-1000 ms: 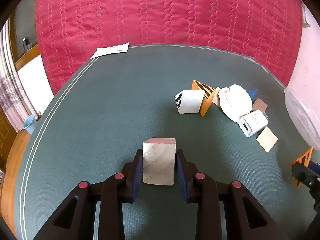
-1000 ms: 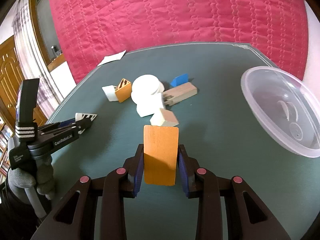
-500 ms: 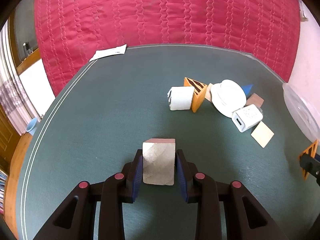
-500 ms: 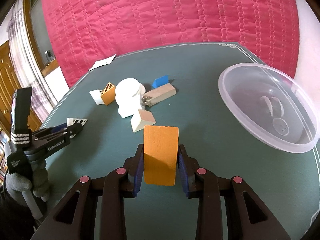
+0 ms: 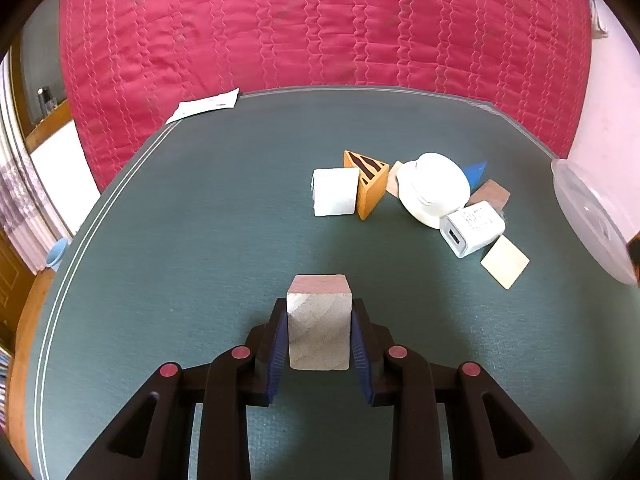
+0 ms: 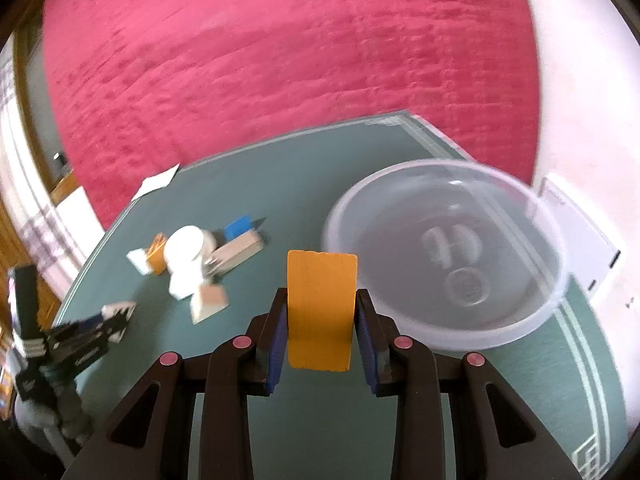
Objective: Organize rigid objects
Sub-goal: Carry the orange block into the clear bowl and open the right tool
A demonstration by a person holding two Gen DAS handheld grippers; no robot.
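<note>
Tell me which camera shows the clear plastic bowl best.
The right wrist view. The clear plastic bowl shows there whole, rim and bottom, just beyond the orange block in the right claw, though slightly blurred. The left wrist view catches only a slice of its rim at the right edge.

A home room: quilted red bedspread (image 5: pixel 320 32), wooden door (image 5: pixel 8 276), curtains (image 5: pixel 24 200).

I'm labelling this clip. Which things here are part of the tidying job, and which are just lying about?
Part of the job:
- pale wooden block in the left gripper
- orange block in the right gripper
- clear bowl
- white charger
- striped orange wedge

Lying about:
- paper slip
- red quilted cloth
</note>
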